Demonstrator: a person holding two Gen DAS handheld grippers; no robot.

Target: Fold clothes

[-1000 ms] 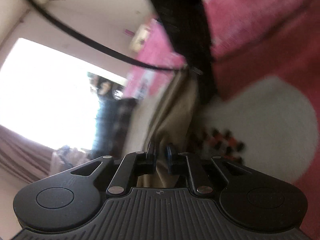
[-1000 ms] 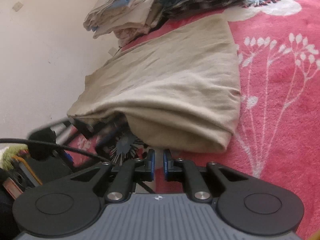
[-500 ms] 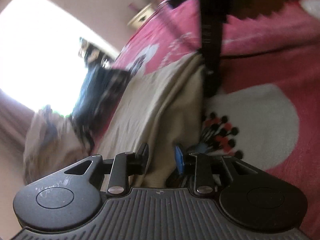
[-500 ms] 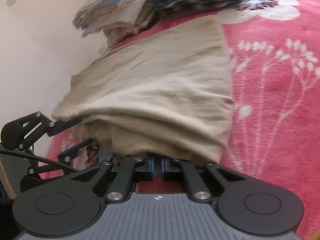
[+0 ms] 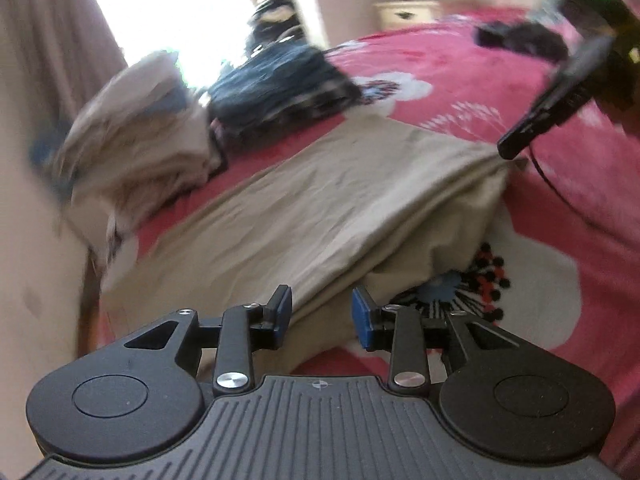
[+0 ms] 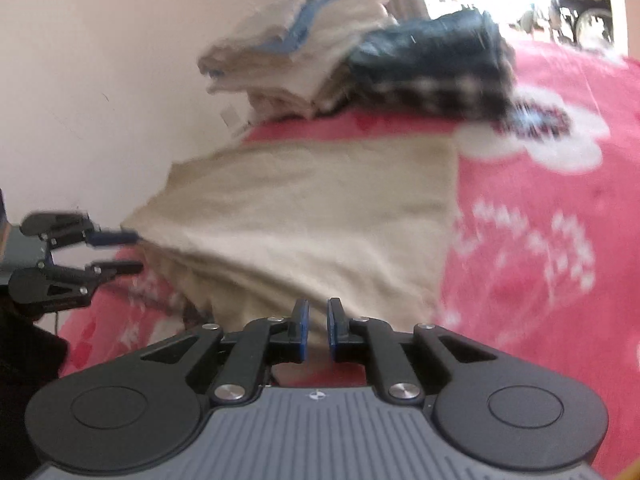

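Beige garment (image 5: 320, 208): soft, light, limp | I'd pinch its doubled near edge, six o'clock | left gripper (image 5: 320, 316) parted, released, jaws just opening | right gripper (image 6: 318, 326) barely parted, empty, just opening

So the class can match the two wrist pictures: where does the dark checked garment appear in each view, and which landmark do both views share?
Left wrist view: the dark checked garment lies upper centre, beyond the beige cloth.
Right wrist view: the dark checked garment lies upper right of centre, again beyond the beige cloth.
Shared landmark: the pale folded stack directly left of it in both.
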